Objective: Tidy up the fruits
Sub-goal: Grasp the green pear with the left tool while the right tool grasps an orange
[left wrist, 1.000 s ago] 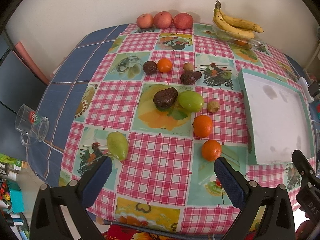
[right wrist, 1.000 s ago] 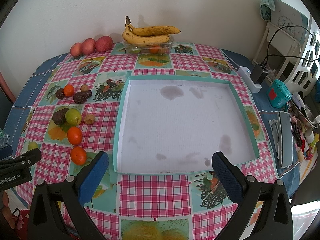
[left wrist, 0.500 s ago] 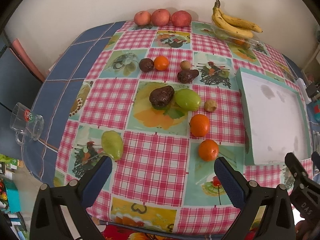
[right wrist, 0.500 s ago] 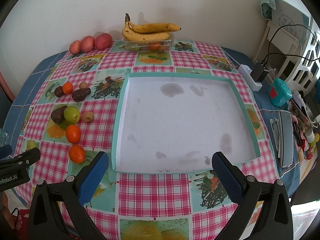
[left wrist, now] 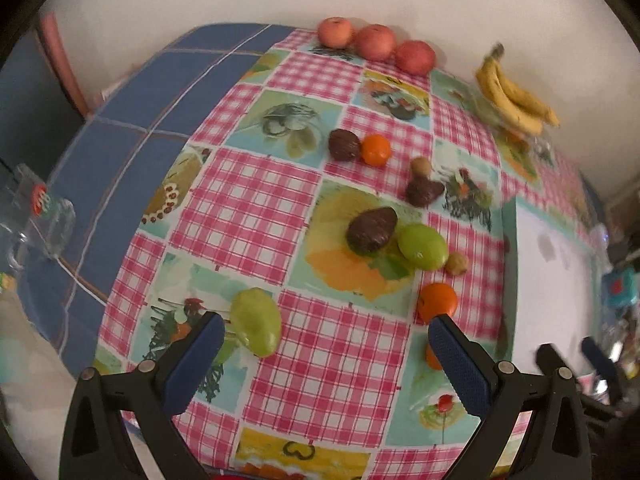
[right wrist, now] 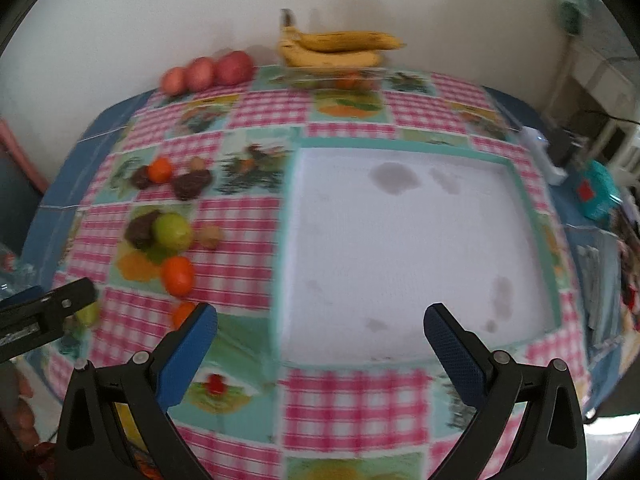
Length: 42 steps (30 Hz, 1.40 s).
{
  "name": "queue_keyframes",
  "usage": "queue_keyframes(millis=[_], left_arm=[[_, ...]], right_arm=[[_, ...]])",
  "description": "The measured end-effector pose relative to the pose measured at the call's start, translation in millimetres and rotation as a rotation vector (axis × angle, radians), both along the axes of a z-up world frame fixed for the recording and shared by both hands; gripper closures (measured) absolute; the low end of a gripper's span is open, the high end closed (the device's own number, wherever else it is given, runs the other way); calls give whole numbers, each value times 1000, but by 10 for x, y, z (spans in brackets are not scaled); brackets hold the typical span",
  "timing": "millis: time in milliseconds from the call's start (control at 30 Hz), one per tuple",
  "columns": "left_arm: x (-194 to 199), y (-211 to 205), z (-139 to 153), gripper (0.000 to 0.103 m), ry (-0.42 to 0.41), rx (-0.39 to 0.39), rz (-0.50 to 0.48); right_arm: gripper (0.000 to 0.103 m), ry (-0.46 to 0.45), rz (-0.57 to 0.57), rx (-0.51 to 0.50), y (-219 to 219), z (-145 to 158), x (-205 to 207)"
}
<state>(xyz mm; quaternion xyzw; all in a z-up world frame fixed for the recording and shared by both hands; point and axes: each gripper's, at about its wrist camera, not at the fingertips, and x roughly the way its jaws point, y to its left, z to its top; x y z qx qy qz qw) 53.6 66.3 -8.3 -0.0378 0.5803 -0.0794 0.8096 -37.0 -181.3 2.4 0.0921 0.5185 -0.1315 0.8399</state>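
Loose fruit lies on a checked tablecloth. My left gripper (left wrist: pixel 322 330) is open, low over the near edge. A green mango (left wrist: pixel 256 327) lies just inside its left finger. An orange (left wrist: pixel 437 303) sits by its right finger, which half hides another orange (left wrist: pixel 432 357). Further back lie a dark avocado (left wrist: pixel 371 229), a green fruit (left wrist: pixel 423 247), a small orange (left wrist: pixel 376 150) and three apples (left wrist: pixel 376 42). Bananas (right wrist: pixel 334 48) rest at the back. My right gripper (right wrist: pixel 320 334) is open over the near edge of the empty white tray (right wrist: pixel 404 248).
A glass mug (left wrist: pixel 38 220) stands on the blue cloth at the left table edge. A white power strip (right wrist: pixel 546 156), a teal box (right wrist: pixel 598 196) and other clutter sit right of the tray. A wall runs behind the table.
The left gripper has swung left and lower toward the green mango, which now lies next to its left finger. The right gripper has shifted slightly; both views are blurred by motion.
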Motion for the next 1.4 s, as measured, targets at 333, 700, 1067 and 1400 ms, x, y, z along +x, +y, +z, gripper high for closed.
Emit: queue_keyframes(millis=[333, 700, 1067, 1400], left_arm=[[257, 334, -76, 0, 14, 30, -33], [343, 416, -811, 0, 206, 73, -23], [520, 470, -1053, 0, 179, 156, -1], [520, 487, -1028, 0, 175, 164, -16]], right_arm=[[0, 122, 118, 27, 462, -188, 467], [0, 281, 185, 17, 801, -612, 686], [0, 389, 202, 29, 856, -1057, 825], [0, 349, 202, 36, 835, -1203, 881]])
